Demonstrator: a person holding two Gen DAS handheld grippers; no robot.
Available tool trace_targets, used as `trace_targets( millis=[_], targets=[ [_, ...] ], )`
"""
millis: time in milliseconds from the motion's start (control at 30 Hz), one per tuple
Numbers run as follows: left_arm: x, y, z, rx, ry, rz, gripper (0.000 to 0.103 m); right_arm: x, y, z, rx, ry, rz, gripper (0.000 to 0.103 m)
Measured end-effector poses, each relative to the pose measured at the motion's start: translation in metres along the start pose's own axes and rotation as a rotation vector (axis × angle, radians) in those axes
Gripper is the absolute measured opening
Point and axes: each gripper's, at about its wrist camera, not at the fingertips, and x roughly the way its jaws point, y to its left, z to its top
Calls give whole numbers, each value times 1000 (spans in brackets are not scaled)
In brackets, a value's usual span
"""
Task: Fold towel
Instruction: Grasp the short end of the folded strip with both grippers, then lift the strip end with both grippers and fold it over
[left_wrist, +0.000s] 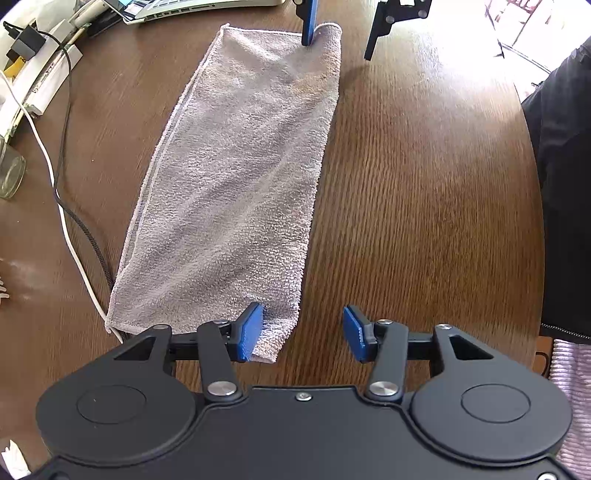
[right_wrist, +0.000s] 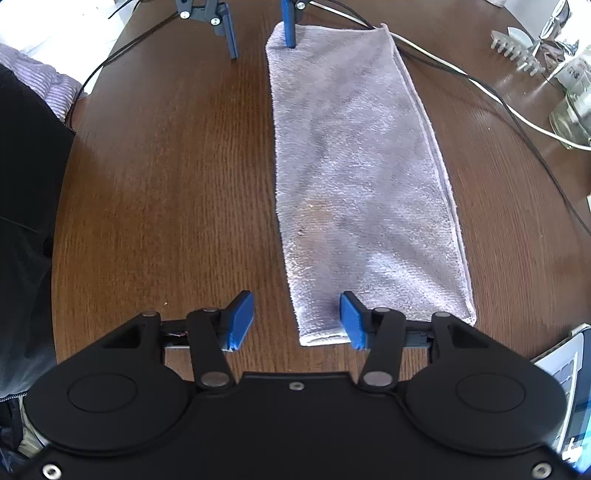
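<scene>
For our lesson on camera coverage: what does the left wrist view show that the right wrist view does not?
Only the left wrist view shows the laptop beyond the towel's far end and a black charger at the table edge. Only the right wrist view shows a pale comb. Both show the folded towel on the wooden table, and both open claws, the left claw and right claw, each straddling a towel corner.

Daylight floods in from the far side, blowing out a white glare patch on the tabletop (left_wrist: 461, 70) in the left wrist view. Both views are sharp at centre, with strong fisheye bending and dark vignetted corners. Shadows are soft.
</scene>
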Motion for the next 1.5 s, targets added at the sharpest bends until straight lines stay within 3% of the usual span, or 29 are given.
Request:
trace_targets(
  millis=[167, 267, 367, 433, 533, 733, 1067, 1333, 1500],
  targets=[
    [-1, 7, 0, 7, -2, -7, 34, 2, -4, 2, 18, -2, 19, 51],
    [-1, 10, 2, 18, 7, -9, 29, 0, -7, 4, 22, -3, 27, 45],
    [-1, 12, 4, 28, 13, -6, 23, -1, -10, 3, 26, -2, 25, 35],
    [-2, 14, 3, 27, 11, 0, 16, -2, -12, 3, 25, -1, 11, 18],
    [-2, 15, 2, 28, 8, 7, 12, -2, -18, 3, 44, -2, -7, 6],
    [-2, 15, 2, 46, 10, 30, 4, -2, -15, 5, 58, 8, -18, 6],
    [-4, 18, 5, 123, 36, 109, 4, -4, 10, 8, 104, 2, -2, 6],
    [5, 46, 14, 190, 55, 145, 4, -3, 57, 24, 135, -30, 47, 6],
    [15, 63, 27, 251, 46, 143, 4, 1, 90, 44, 253, -78, 56, 6]
  ],
)
